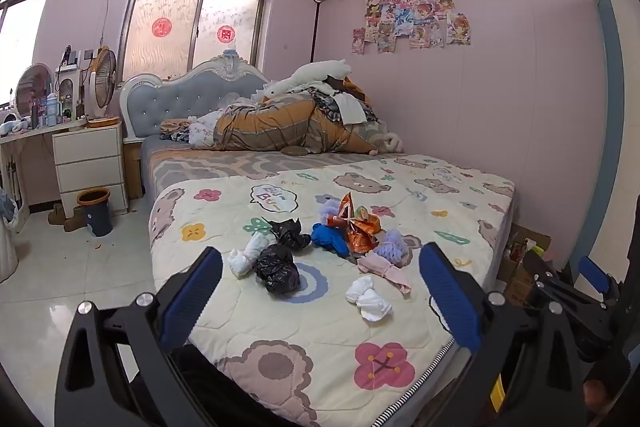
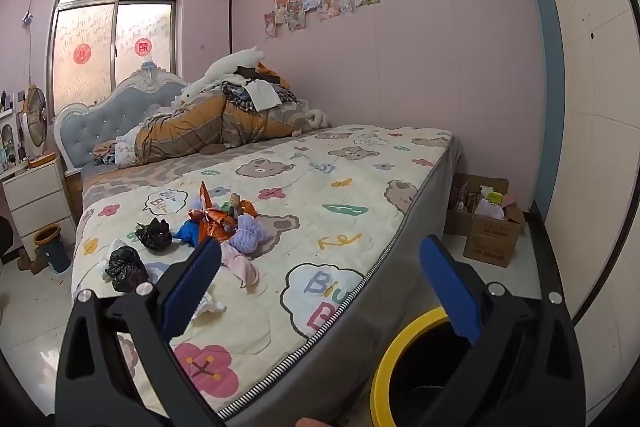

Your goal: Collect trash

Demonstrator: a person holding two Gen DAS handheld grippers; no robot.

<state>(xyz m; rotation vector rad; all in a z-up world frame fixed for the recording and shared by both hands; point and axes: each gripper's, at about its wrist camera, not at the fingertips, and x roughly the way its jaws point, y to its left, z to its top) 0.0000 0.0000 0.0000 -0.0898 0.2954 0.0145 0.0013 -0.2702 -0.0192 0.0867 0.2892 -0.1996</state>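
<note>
Since nothing is gathered yet, the left gripper (image 1: 320, 291) and right gripper (image 2: 320, 287) both hang released and empty over the bed's (image 1: 460, 187) foot edge, beside a yellow-rimmed bin (image 2: 400, 347) cut off by the right jaw. The trash pile (image 1: 344, 231) lies mid-quilt, partly hidden from the right wrist view by a blue pad; farther off, a second bin (image 1: 95, 211) stands on the floor by the nightstand (image 1: 88, 163)

Crumpled trash (image 1: 320, 251) scattered on bed (image 1: 460, 195)

both wrist views look from the foot of the bed (image 1: 400, 187) toward its headboard (image 2: 120, 115). they share the mattress; the right view sits further right.
</note>
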